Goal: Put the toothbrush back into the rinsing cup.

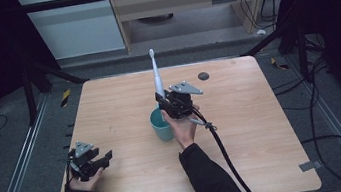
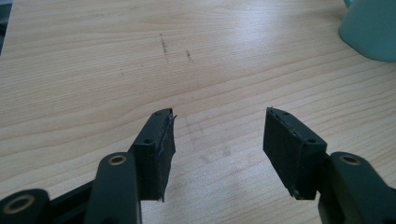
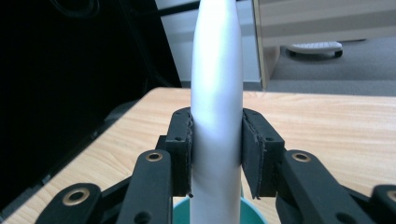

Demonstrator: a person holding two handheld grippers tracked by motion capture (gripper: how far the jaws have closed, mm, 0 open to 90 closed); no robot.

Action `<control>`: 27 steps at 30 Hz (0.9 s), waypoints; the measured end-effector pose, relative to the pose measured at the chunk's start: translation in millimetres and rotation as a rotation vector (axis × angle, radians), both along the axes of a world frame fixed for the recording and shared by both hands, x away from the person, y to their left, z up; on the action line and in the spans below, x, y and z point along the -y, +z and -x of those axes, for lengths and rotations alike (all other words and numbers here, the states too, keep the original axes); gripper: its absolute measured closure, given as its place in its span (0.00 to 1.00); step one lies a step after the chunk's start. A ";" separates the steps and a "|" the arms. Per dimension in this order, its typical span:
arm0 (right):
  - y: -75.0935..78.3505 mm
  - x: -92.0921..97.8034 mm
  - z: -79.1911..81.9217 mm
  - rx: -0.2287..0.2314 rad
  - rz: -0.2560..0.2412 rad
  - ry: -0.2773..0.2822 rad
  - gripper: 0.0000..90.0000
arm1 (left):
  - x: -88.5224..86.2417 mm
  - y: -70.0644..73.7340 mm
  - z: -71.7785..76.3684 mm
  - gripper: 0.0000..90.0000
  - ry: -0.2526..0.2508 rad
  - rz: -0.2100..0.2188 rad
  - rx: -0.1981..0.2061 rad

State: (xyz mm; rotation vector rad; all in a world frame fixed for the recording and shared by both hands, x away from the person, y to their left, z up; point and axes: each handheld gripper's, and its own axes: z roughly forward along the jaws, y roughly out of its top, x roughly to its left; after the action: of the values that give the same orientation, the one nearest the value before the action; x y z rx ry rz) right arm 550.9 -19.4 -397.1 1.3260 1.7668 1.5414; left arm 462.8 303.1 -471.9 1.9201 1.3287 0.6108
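Note:
A white electric toothbrush stands upright, its lower end inside a teal cup near the middle of the wooden table. My right gripper is shut on the toothbrush's handle just above the cup; in the right gripper view the white handle is clamped between both pads, with the cup's rim below. My left gripper rests low at the table's front left, open, with bare wood between its fingers. The cup sits at the top right of the left gripper view.
A small dark round disc lies near the table's far edge. The right gripper's cable trails across the front right of the table. Black frame struts and floor cables surround the table.

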 end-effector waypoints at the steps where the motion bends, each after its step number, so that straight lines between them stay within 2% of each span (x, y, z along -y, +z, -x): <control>1: -1.5 -1.1 -0.4 -0.004 0.008 -0.001 0.74 | 0.0 0.0 0.0 0.47 0.000 0.000 0.000; 8: -11.0 -5.8 -0.9 -0.018 0.038 -0.002 0.74 | 0.0 0.1 0.0 0.47 0.000 0.000 0.000; 18: -29.2 -9.8 -0.8 -0.067 0.079 0.006 0.73 | 0.1 -0.1 -0.1 0.47 0.000 0.000 -0.001; 21: -31.6 -9.8 -0.1 -0.077 0.080 0.009 0.73 | 0.4 -0.2 -0.2 0.47 -0.002 -0.001 -0.001; 27: -36.7 -11.3 0.4 -0.101 0.117 0.014 0.73 | 0.6 -0.2 -0.2 0.47 -0.002 -0.002 -0.002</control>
State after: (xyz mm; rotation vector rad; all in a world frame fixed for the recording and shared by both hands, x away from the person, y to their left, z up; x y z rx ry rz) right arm 550.5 -8.1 -433.8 1.3574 1.9008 1.3778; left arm 463.0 302.5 -472.1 1.9235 1.3281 0.6096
